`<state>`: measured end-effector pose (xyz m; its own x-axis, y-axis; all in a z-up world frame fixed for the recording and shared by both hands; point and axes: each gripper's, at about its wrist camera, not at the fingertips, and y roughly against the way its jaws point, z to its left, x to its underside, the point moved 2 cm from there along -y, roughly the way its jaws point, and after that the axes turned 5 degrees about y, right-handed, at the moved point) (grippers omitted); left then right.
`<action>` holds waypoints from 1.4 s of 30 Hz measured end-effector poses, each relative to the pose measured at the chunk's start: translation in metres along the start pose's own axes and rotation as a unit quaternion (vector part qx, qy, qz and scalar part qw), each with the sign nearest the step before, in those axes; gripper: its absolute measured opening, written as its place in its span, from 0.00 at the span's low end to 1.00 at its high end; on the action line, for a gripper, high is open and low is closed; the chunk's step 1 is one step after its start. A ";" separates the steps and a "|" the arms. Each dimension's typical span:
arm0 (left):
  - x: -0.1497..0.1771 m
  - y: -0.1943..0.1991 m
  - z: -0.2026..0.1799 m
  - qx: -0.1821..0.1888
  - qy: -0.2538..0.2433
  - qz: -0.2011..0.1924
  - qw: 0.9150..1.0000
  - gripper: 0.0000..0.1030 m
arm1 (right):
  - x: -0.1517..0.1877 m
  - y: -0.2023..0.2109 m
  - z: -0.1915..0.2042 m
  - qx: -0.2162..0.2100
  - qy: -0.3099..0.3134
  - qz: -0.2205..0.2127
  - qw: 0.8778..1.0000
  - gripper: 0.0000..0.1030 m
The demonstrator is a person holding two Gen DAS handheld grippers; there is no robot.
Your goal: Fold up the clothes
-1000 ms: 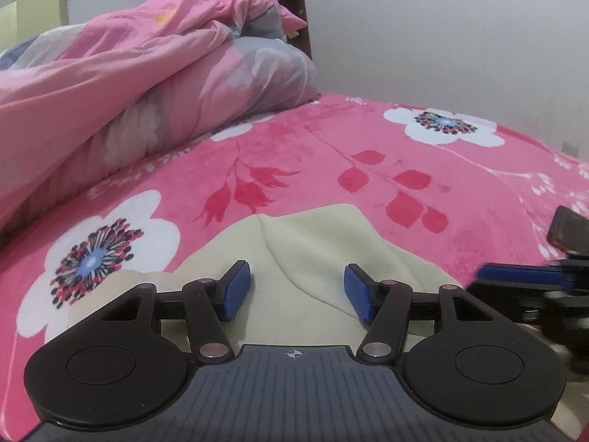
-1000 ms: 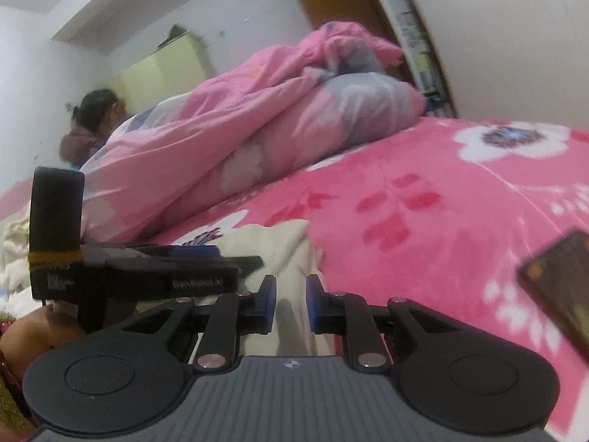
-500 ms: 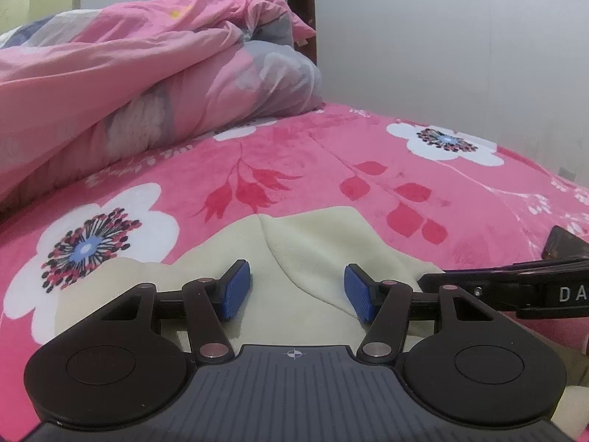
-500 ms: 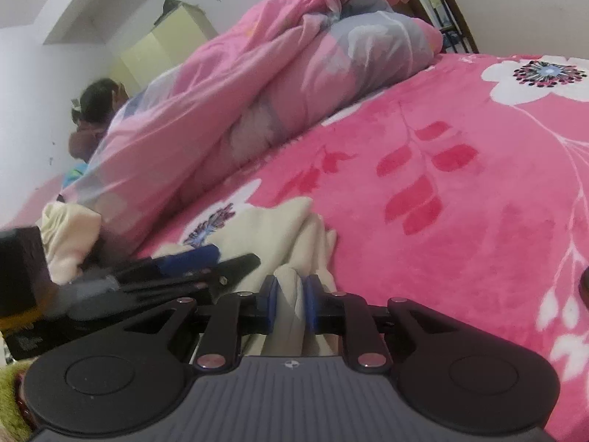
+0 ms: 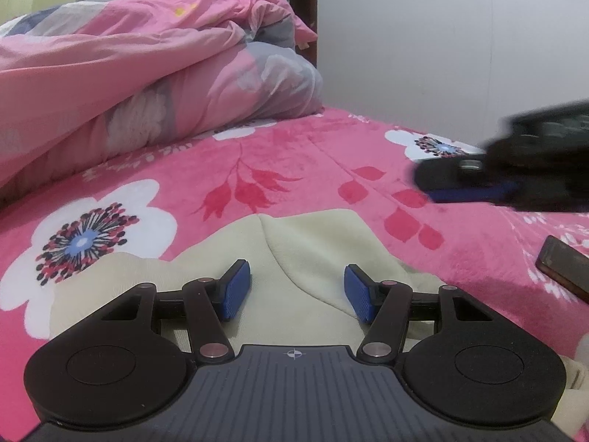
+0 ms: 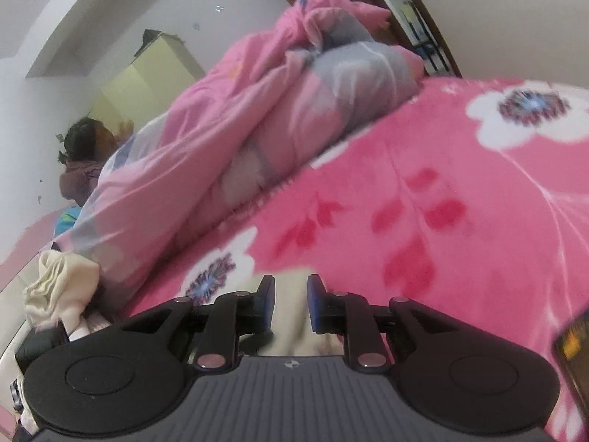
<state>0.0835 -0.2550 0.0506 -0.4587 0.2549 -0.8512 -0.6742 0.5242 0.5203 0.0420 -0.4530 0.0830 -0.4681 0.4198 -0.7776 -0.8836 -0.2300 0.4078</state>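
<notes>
A cream fleece garment [image 5: 313, 243] lies flat on the pink flowered bed cover [image 5: 331, 169]. My left gripper [image 5: 296, 272] hovers low over its near part, jaws wide apart and nothing between the blue pads. My right gripper [image 5: 427, 184] hangs blurred above the bed at the right, clear of the garment, and no cloth trails from it. In the right wrist view its jaws [image 6: 291, 283] stand a narrow gap apart. The cream cloth [image 6: 291, 328] shows through and below that gap.
A bunched pink quilt [image 5: 147, 84] fills the back left of the bed. A dark flat phone-like object [image 5: 563, 269] lies on the cover at the right. In the right wrist view a person [image 6: 81, 154] sits beyond the quilt, and a heap of cream clothes [image 6: 59, 287] lies at the left.
My right gripper rose from the garment's right edge to above the bed and rolled, its gap unchanged. The garment and my left gripper stayed put.
</notes>
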 end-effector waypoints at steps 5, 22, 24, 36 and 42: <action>0.001 -0.001 0.000 0.000 0.000 0.001 1.000 0.57 | 0.011 -0.069 -0.014 0.050 0.020 0.080 0.995 0.19; 0.000 -0.001 -0.001 -0.002 -0.004 0.004 1.000 0.57 | 0.016 -0.076 -0.047 0.069 -0.013 0.064 0.995 0.11; -0.001 0.000 0.000 0.000 -0.001 0.006 1.000 0.57 | 0.015 -0.050 -0.045 0.064 -0.026 0.034 0.997 0.13; -0.018 0.097 0.042 -0.026 0.025 0.021 0.999 0.76 | 0.062 0.071 0.058 0.017 0.048 -0.056 0.997 0.14; 0.012 0.148 0.064 -0.087 -0.009 0.022 0.996 0.76 | 0.095 0.054 0.114 0.021 0.145 -0.044 0.988 0.14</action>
<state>0.0154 -0.1224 0.1126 -0.4800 0.2894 -0.8282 -0.7448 0.3645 0.5590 -0.0512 -0.3257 0.0861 -0.3725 0.1655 -0.9131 -0.9234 -0.1639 0.3470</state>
